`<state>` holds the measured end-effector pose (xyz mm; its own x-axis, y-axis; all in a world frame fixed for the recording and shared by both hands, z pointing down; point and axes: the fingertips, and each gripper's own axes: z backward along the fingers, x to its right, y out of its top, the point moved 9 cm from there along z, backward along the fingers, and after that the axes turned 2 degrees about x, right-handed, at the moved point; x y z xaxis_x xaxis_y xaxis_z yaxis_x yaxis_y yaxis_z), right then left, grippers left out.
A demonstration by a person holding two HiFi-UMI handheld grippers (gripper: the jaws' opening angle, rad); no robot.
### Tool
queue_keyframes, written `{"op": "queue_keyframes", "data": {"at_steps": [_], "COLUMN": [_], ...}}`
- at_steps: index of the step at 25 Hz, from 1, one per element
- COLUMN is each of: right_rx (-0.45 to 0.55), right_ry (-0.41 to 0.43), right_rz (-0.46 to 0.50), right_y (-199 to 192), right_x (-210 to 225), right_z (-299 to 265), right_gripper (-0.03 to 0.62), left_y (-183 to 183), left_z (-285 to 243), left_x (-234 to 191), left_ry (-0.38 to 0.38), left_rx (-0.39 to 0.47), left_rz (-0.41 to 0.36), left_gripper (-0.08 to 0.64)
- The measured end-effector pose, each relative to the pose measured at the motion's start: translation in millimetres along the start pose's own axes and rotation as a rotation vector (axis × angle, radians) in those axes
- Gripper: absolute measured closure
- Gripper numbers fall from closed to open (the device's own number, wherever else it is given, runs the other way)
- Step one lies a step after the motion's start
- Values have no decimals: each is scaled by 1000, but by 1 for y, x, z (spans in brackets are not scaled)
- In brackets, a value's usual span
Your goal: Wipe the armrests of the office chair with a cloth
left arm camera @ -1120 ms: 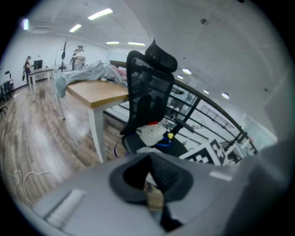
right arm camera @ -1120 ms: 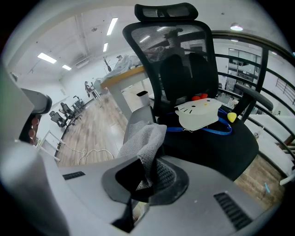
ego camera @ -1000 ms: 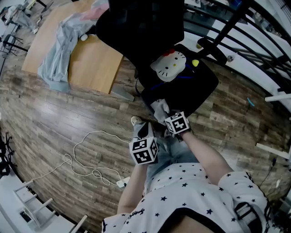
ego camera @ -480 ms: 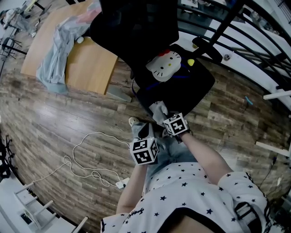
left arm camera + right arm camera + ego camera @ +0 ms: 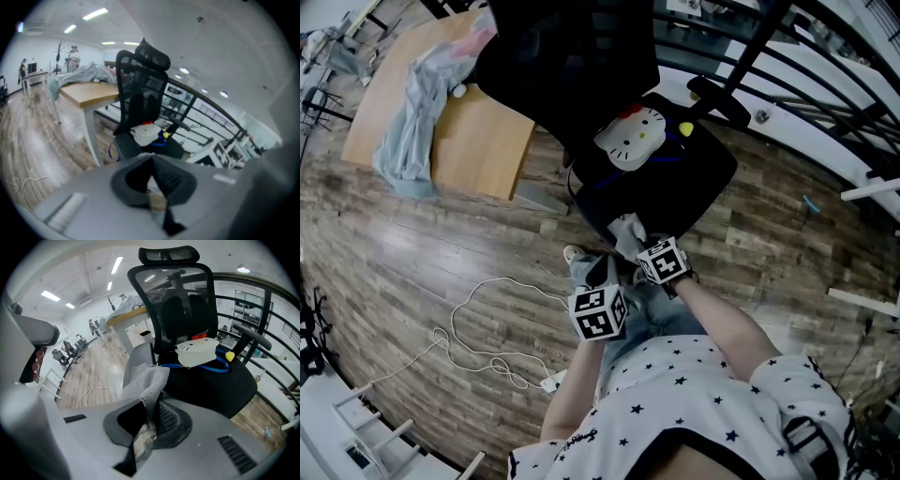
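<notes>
Far left: wooden desk with a grey garment heaped on it, not part of the job. Left gripper: jaws closed together, nothing between them, held low and short of the office chair. Right gripper: jaws pinched on a grey cloth, which bunches up above them. Near armrest lies just behind the cloth; contact can't be confirmed. Cat-face cushion sits on the seat. Far armrest on the right, well apart and untouched. Reads as the approach to the near armrest. Next move likely calls for pressing the cloth flat onto that pad and stroking along it.
</notes>
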<state>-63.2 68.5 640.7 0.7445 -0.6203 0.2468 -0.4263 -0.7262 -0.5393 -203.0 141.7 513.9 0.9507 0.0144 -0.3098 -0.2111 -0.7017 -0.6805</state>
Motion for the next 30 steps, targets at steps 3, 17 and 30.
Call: {"op": "queue_keyframes", "data": {"at_steps": [3, 17, 30], "right_rx": [-1, -15, -26], "right_ry": [-4, -30, -62], "right_rz": [-3, -2, -14], "right_y": [-3, -5, -12], "right_x": [1, 2, 2], "right_z": [2, 5, 8], "right_gripper": [563, 563, 563], "left_y": [-2, -3, -9], "left_z": [0, 2, 8], "left_x": [2, 2, -1], "left_ry": [-5, -10, -10], "left_rx": [1, -2, 0], "left_rz": [-3, -3, -2], "left_gripper": [554, 554, 554]}}
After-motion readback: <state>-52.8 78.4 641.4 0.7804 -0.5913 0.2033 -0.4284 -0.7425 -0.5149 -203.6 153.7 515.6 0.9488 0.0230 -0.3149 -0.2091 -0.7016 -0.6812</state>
